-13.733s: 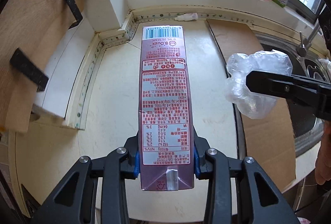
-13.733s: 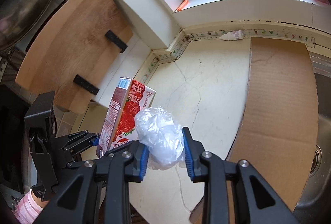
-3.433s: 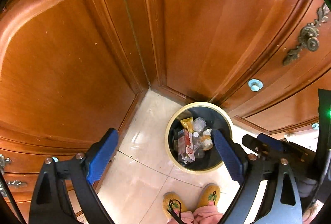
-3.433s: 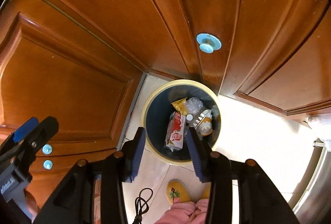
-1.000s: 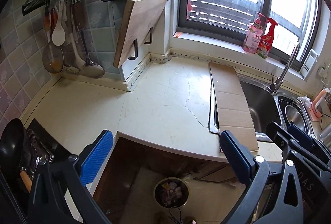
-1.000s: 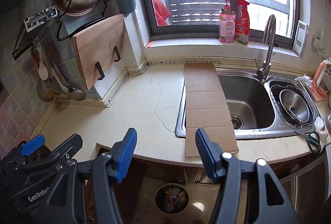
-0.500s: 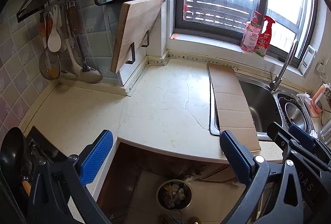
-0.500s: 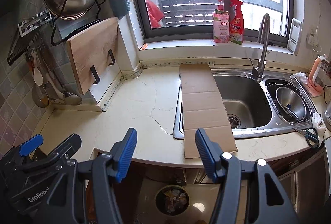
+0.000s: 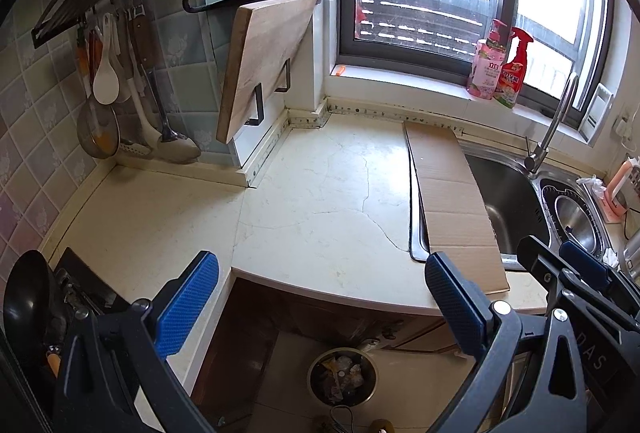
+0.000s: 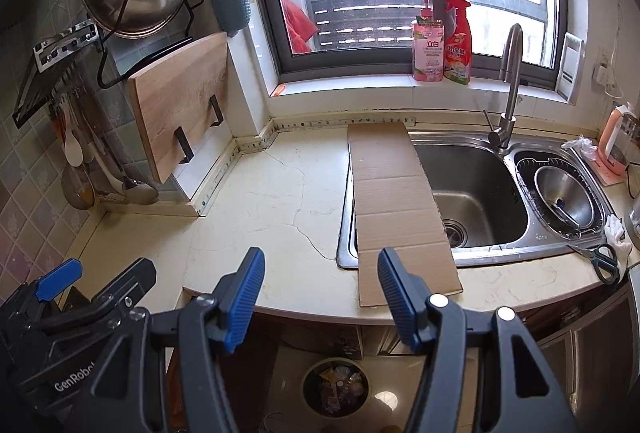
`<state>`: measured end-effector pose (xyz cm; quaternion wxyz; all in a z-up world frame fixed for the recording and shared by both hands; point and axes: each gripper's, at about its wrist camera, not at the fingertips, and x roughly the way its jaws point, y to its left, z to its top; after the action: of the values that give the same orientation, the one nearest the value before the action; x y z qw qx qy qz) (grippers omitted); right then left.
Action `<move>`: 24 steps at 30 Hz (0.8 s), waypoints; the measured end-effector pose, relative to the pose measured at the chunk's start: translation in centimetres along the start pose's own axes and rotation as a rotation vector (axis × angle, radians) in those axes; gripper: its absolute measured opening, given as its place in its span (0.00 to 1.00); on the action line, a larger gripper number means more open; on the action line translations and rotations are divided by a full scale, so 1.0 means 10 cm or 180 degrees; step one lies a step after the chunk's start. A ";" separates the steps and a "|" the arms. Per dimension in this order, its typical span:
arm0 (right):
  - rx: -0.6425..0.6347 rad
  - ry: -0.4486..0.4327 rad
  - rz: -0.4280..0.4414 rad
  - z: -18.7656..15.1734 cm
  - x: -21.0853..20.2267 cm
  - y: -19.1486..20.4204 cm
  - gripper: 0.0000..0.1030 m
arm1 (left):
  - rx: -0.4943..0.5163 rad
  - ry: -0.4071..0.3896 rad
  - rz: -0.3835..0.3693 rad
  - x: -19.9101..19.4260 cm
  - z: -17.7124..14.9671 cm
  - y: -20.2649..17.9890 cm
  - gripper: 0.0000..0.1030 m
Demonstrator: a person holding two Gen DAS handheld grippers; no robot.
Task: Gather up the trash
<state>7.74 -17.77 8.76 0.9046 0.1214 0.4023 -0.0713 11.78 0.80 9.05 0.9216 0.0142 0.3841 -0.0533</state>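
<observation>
A round trash bin (image 9: pixel 343 377) (image 10: pixel 335 386) with wrappers and cartons in it stands on the floor below the cream countertop (image 9: pixel 320 201) (image 10: pixel 260 209). Both grippers hover high in front of the counter's edge, above the bin. My left gripper (image 9: pixel 320 273) is wide open with nothing between its blue pads. My right gripper (image 10: pixel 320 265) is also open and holds nothing. It shows at the right edge of the left wrist view (image 9: pixel 576 273), and the left one at the lower left of the right wrist view (image 10: pixel 80 285).
A cardboard sheet (image 9: pixel 452 193) (image 10: pixel 396 205) lies over the left rim of the steel sink (image 10: pixel 480 193). A wooden cutting board (image 9: pixel 264 61) hangs left of the window; utensils (image 9: pixel 120 93) hang further left. Two bottles (image 10: pixel 440 41) stand on the sill. Scissors (image 10: pixel 600 261) lie right.
Both views have shifted slightly towards the counter over the last second. The grippers stay open and empty as before.
</observation>
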 end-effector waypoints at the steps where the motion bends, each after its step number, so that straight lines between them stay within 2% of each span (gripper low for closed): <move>1: 0.0001 0.0002 -0.0002 0.00 0.01 0.00 0.58 | 0.0003 0.0006 -0.0001 0.00 0.00 0.01 0.99; 24: 0.0005 0.0006 0.0005 -0.02 0.04 0.01 0.58 | 0.0063 0.0006 0.0033 0.04 -0.01 0.06 0.99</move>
<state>7.85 -17.64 8.31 0.9043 0.1225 0.4029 -0.0708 12.08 1.41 8.73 0.9213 0.0254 0.3844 -0.0524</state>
